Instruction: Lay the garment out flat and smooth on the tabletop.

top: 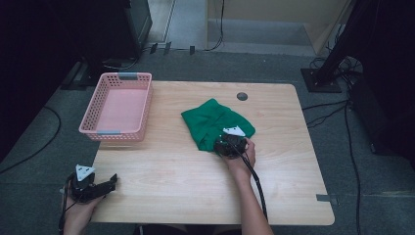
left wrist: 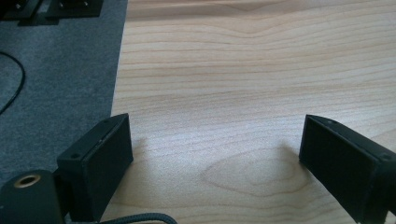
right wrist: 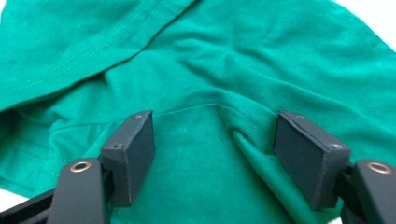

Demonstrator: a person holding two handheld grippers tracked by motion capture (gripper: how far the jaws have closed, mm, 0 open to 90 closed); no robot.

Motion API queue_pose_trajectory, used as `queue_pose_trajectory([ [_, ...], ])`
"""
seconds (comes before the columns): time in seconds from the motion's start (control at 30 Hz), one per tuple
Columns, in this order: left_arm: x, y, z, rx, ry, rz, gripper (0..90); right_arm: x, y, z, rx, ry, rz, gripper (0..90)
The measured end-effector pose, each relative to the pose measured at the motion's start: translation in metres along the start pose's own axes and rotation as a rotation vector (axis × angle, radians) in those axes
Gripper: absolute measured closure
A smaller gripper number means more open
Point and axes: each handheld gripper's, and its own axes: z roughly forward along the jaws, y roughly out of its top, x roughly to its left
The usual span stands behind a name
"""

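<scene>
A crumpled green cloth [top: 215, 122] lies on the wooden table [top: 186, 181], right of the middle. My right gripper [top: 221, 141] rests on the cloth's near edge, held by a hand. In the right gripper view its jaws [right wrist: 215, 135] stand well apart, pressed down on the green cloth [right wrist: 210, 60], and a raised fold of fabric runs between them toward the right pad. My left gripper [top: 111, 182] sits at the table's near left corner, pointing right. In the left gripper view its jaws [left wrist: 215, 135] stand wide apart over bare wood with nothing between them.
A pink perforated basket [top: 90, 117] stands at the far left of the table, with nothing in it. A round grey grommet [top: 242, 96] sits near the far edge. Grey carpet with cables surrounds the table, and dark stands rise at the back.
</scene>
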Motion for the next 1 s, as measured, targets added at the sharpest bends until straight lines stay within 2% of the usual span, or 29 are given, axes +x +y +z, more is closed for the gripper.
queue_pose_trajectory([
  [0.37, 0.000, 0.001, -0.001, 0.015, 0.027, -0.017, 10.3, -0.003, -0.019, -0.022, 0.001, 0.052, -0.043, 29.8],
  [0.6, -0.007, 0.002, -0.002, 0.014, 0.045, 0.006, 10.3, 0.000, -0.034, -0.039, 0.003, 0.092, -0.072, 29.8],
  [0.73, -0.013, 0.003, -0.002, 0.022, 0.019, 0.011, 10.3, 0.001, -0.038, -0.044, 0.003, 0.100, -0.080, 29.8],
  [0.77, -0.014, 0.005, -0.004, 0.014, -0.052, -0.031, 10.3, 0.002, -0.041, -0.047, 0.003, 0.106, -0.087, 29.8],
  [0.8, -0.014, 0.005, -0.004, 0.014, -0.052, -0.031, 10.3, 0.003, -0.042, -0.049, 0.003, 0.108, -0.087, 29.8],
  [0.83, -0.015, 0.006, -0.005, 0.003, -0.077, -0.051, 10.3, 0.003, -0.042, -0.049, 0.003, 0.108, -0.087, 29.8],
  [1.0, -0.026, 0.010, -0.009, -0.022, -0.096, -0.043, 10.3, 0.004, -0.047, -0.054, 0.003, 0.121, -0.099, 29.7],
])
